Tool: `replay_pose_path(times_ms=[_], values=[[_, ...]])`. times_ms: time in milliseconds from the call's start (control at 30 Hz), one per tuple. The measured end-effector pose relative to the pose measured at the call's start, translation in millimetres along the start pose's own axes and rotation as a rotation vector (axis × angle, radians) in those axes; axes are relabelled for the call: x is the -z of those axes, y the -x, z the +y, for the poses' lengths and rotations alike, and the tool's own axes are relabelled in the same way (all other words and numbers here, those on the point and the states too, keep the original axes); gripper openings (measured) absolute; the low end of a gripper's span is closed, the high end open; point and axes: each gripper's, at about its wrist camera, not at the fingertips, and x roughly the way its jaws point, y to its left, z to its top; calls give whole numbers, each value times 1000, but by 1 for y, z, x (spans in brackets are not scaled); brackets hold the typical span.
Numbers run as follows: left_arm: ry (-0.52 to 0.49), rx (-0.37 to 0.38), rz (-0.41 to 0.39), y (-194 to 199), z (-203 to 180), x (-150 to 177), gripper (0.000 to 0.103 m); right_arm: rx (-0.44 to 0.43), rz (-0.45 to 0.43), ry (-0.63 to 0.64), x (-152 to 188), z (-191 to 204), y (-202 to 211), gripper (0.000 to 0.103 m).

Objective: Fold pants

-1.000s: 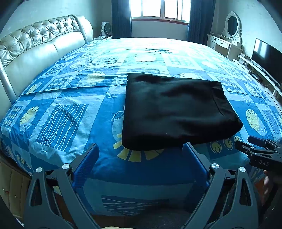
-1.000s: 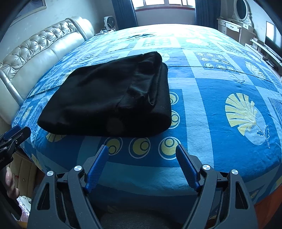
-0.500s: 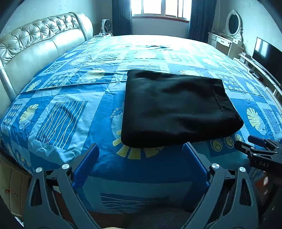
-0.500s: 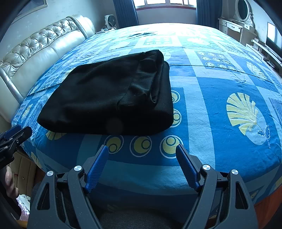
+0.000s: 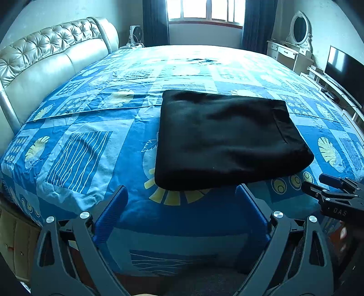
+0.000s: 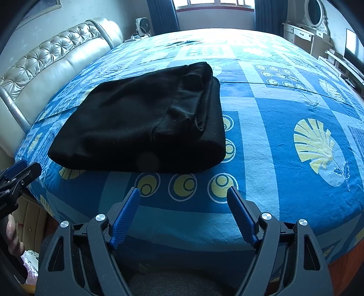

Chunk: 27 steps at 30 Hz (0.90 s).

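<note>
The black pants [image 5: 225, 139] lie folded into a thick rectangle on the blue patterned bedspread [image 5: 86, 145]. In the right wrist view the pants [image 6: 145, 123] show stacked layers along their right side. My left gripper [image 5: 182, 193] is open and empty, just short of the near edge of the pants. My right gripper [image 6: 183, 193] is open and empty, a little back from the bundle's near right corner. The right gripper also shows in the left wrist view [image 5: 332, 189], and the left gripper shows in the right wrist view [image 6: 20, 173].
A padded beige headboard [image 5: 45, 61] runs along the left. A white dresser with an oval mirror [image 5: 293, 47] and a TV [image 5: 343, 70] stand at the right. A window [image 5: 204, 11] is at the far wall. The bed's near edge lies just below the grippers.
Both grippers have drawn back slightly from the pants and risen a little. The pants lie unchanged. Both stay open.
</note>
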Motion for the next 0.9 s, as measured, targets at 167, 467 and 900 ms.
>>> replay_pose_path(times_ms=[167,467,900], values=[[2,-10,-5,1,0,-1,101,-3,4,8,0,2,-1,78],[23,-69,-128,19,0,-4,101,-12,16,8,1,2,-2,78],[180,54,116,-31,73,-51,101,-115,-135,-46,-75,-22,29,87]])
